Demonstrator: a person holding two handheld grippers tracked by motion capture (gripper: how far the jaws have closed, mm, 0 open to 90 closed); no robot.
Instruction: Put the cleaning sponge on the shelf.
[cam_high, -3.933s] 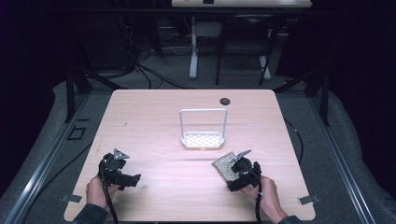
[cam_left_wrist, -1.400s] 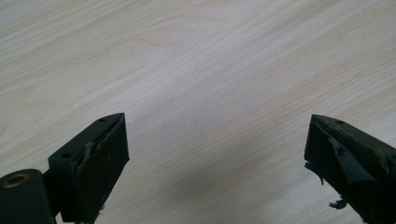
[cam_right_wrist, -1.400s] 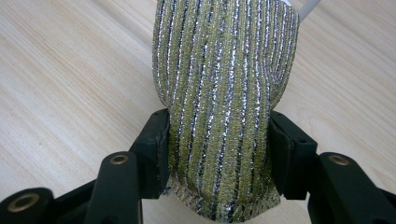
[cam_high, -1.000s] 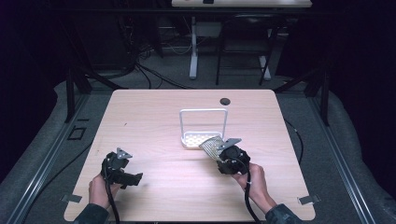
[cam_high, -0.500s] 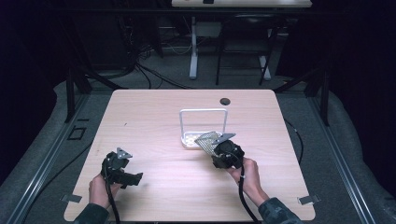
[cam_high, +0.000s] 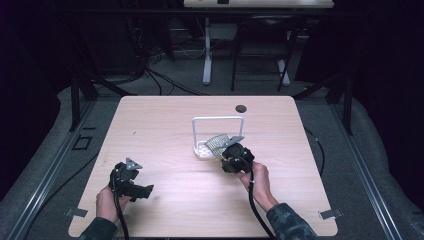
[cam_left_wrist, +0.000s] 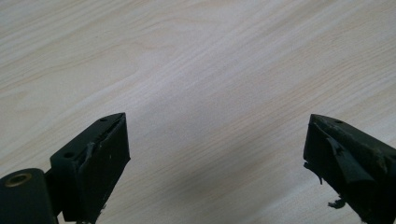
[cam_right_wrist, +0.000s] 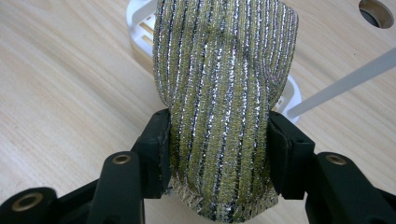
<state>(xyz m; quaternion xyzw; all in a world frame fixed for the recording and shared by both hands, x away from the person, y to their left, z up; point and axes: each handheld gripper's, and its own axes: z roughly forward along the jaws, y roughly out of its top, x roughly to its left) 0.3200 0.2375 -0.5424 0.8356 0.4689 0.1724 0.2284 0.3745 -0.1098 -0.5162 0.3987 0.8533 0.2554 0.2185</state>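
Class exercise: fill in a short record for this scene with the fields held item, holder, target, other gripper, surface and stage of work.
held item: striped glittery sponge
holder: right gripper, jaws clamped on the sponge's sides
target: white rack with a tall wire handle, its base right under the sponge
other gripper: left gripper, jaws wide apart with nothing between them, near the table's front left
surface: light wooden table with a round hole at its far edge
stage of work: sponge over the rack, not yet let go
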